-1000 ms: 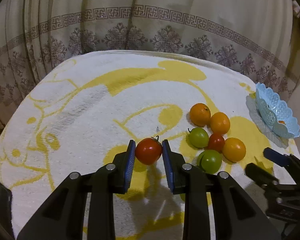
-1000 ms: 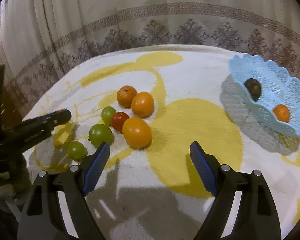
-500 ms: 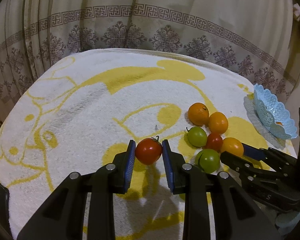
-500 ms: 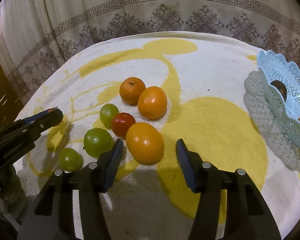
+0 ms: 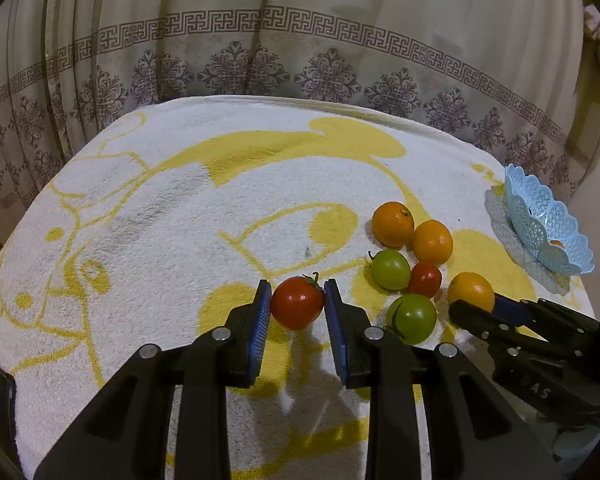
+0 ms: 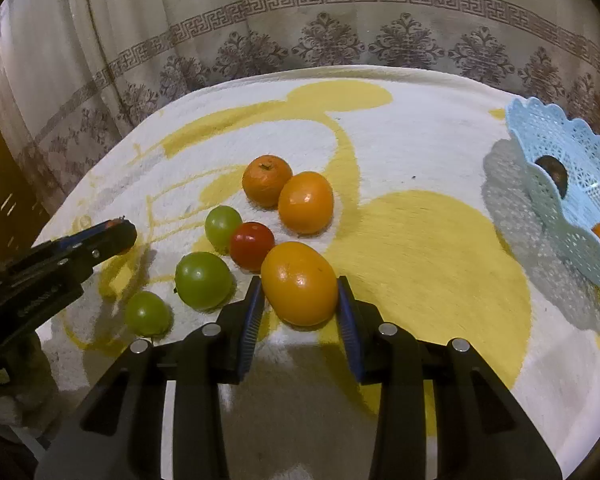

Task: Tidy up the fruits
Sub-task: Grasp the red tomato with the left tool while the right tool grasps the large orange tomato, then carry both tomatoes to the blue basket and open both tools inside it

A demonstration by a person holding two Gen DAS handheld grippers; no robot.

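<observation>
Both grippers are angled down at the white-and-yellow towel [image 5: 172, 208], the left gripper [image 5: 297, 312] clamped on a glossy red stemmed tomato [image 5: 297, 307], the right gripper [image 6: 299, 300] closing around a smooth oval orange fruit [image 6: 299, 283] beside the cluster, while only the right view reveals a dark fruit [image 6: 553, 169] inside the pale-blue lacy plastic basket [image 6: 572, 140].

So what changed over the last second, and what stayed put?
The right tongs came forward over the towel to the nearest large orange fruit and are closing around it, blue pads at its sides. The left tongs stayed shut on the red stemmed tomato. The other fruits and the light blue lace-pattern plastic basket did not move.
</observation>
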